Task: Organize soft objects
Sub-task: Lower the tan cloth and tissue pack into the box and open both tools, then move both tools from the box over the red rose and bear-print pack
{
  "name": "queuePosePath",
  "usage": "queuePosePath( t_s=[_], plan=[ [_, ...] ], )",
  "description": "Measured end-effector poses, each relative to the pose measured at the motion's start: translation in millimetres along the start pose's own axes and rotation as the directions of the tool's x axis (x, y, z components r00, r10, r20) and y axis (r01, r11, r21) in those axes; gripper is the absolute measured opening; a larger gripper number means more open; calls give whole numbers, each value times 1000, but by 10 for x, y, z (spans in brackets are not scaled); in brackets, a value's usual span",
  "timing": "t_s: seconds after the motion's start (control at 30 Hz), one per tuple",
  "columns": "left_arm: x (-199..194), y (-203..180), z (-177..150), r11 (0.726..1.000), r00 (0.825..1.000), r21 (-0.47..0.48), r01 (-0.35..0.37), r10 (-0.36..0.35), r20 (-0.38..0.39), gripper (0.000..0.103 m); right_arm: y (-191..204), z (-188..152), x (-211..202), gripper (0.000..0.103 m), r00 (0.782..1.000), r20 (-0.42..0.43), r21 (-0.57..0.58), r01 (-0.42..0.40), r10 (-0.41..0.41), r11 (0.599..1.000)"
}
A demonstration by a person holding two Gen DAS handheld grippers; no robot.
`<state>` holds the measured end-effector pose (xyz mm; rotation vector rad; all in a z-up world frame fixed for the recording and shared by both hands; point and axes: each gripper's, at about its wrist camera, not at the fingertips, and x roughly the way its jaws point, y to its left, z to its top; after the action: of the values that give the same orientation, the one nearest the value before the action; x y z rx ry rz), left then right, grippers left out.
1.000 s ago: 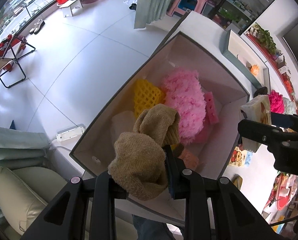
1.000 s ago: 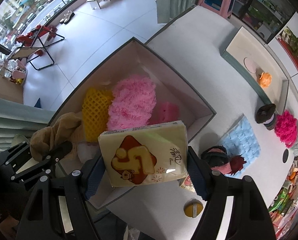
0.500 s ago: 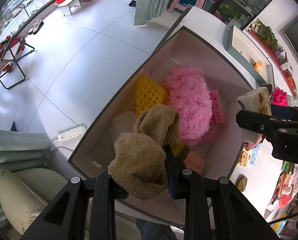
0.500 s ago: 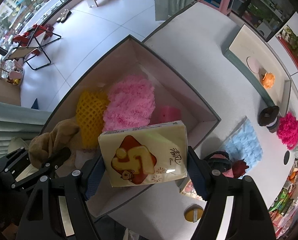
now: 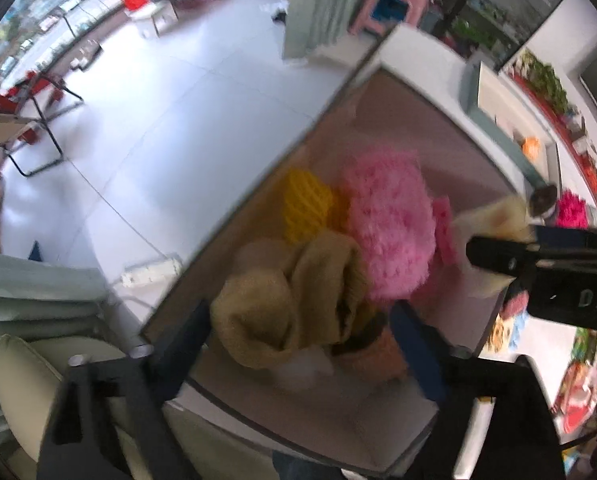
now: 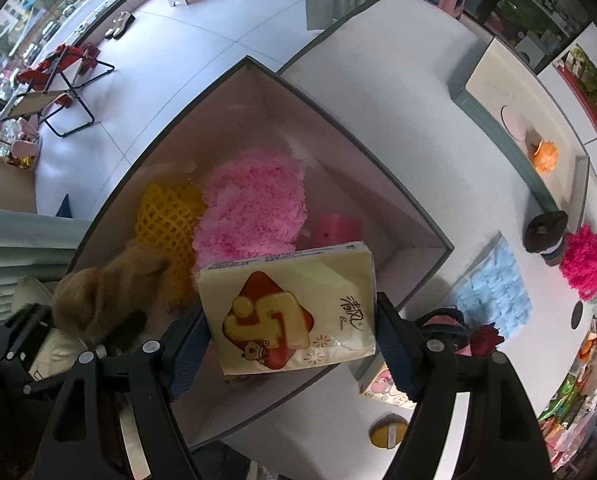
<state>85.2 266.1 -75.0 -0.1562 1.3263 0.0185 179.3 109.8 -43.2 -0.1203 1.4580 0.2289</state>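
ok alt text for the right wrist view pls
A yellow tissue pack sits between the right tongs, whose jaws have just been opening, above an open grey box. Inside the box lie a pink fluffy ball, a yellow mesh sleeve and a pink sponge; a tan sock hangs at its left edge.

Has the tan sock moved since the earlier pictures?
Yes. The left gripper has just opened, and the tan sock sits lower, in the box.

Bright daylight from the windows (image 6: 38, 24) far beyond the fingers fills both fisheye views, whose edges bend into black corners; the left wrist view is smeared with motion blur, while the right stays sharp with soft shadows.
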Motion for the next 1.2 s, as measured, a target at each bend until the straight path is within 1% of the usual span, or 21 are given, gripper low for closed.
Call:
queuePosePath(
  t_s=[0.07,0.1,0.13,0.17,0.27,0.33,0.43,0.47,0.5,0.6,0.67,0.73,0.77,0.83,0.9,0.97,1.0,1.07,1.13,1.17,1.2],
  plan=[
    [-52,13,13,1000,1000,0,9,-9,9,93,-35,-11,-10,85,1000,1,4,-7,7,1000],
    [-65,21,18,1000,1000,-5,16,-16,11,93,-50,-18,-7,96,1000,-5,8,-13,13,1000],
    [-76,29,27,1000,1000,-9,23,-23,14,98,-78,-32,-13,103,1000,-2,16,-23,23,1000],
    [-108,39,29,1000,999,-13,25,-24,25,103,-106,-49,-33,103,999,16,22,-33,33,999],
    [-266,56,26,999,996,-27,45,-43,82,103,-158,-102,-85,103,998,32,32,-49,48,998],
    [-411,60,31,996,988,-34,77,-71,138,103,-212,-155,-156,103,997,58,46,-60,57,997],
    [-758,49,97,990,956,-40,135,-120,269,103,-309,-239,-290,103,992,102,81,-80,71,994],
    [-933,36,143,986,934,-39,162,-140,327,103,-371,-284,-361,103,989,125,114,-91,77,989],
    [-1038,17,187,985,921,-43,169,-142,363,103,-418,-310,-403,103,987,139,136,-95,76,986],
    [-1381,-90,352,991,882,-78,113,-64,467,103,-586,-429,-561,103,982,185,260,-78,30,963],
    [-1593,-197,449,990,844,-103,100,-29,536,103,-642,-525,-602,103,981,191,312,-84,24,946],
    [-1729,-268,483,982,812,-105,156,-67,580,103,-627,-608,-590,103,983,182,330,-81,20,940],
    [-1811,-308,507,969,782,-98,227,-122,611,103,-621,-635,-575,103,983,181,336,-79,18,938],
    [-1908,-373,535,943,740,-90,321,-191,645,103,-579,-690,-556,103,984,175,360,-84,21,929],
    [-1987,-419,564,923,726,-127,364,-196,659,103,-549,-742,-563,103,984,174,383,-93,27,919],
    [-2104,-458,570,906,706,-174,387,-170,687,103,-510,-803,-596,103,982,185,407,-108,34,907],
    [-2149,-510,571,909,696,-179,377,-151,702,103,-498,-814,-601,103,981,187,416,-119,44,901],
    [-2287,-645,566,931,666,-171,321,-94,740,103,-466,-807,-607,103,979,187,421,-158,85,893],
    [-2356,-763,569,954,644,-134,268,-74,761,103,-448,-808,-633,103,979,189,400,-152,81,904],
    [-2366,-825,568,964,644,-95,247,-90,760,103,-465,-822,-655,103,978,196,392,-145,71,908],
    [-2353,-880,571,971,656,-39,235,-129,743,103,-487,-831,-669,103,977,202,390,-140,64,910]
  ],
)
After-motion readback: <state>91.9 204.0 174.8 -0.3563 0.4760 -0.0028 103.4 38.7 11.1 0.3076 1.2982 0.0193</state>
